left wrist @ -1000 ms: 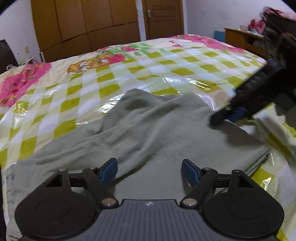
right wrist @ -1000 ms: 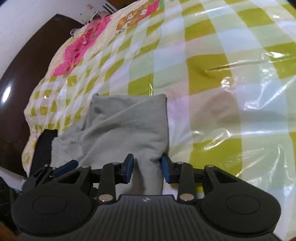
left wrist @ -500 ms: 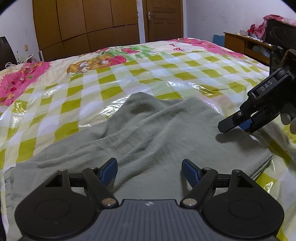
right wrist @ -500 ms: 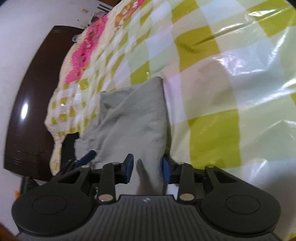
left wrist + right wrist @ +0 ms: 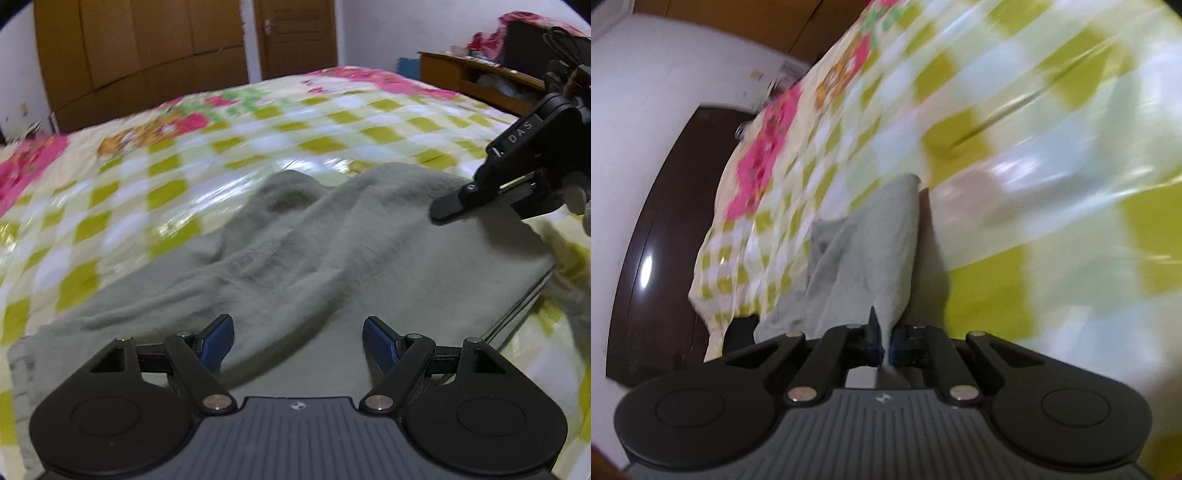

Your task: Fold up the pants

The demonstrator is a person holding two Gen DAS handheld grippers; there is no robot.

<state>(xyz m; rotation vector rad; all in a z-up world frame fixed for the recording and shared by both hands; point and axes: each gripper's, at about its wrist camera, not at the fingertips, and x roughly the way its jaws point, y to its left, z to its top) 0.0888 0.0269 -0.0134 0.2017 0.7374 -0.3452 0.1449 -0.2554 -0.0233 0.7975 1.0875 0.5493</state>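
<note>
Pinching grey pants (image 5: 871, 254) edge, right gripper (image 5: 885, 341) fingers together; left gripper (image 5: 298, 341) fingers wide apart above cloth.

We see the pants (image 5: 332, 251) lying on the bed (image 5: 258, 122), the wardrobe (image 5: 140, 55) and door (image 5: 295, 33) behind it, a shelf (image 5: 476, 79) to the right.

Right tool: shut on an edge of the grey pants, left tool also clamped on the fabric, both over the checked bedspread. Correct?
One error. The left tool is not clamped: the left wrist view shows its blue pads wide apart above the grey pants, gripping nothing. The right tool is indeed shut on an edge of the fabric, over the checked bedspread.
</note>
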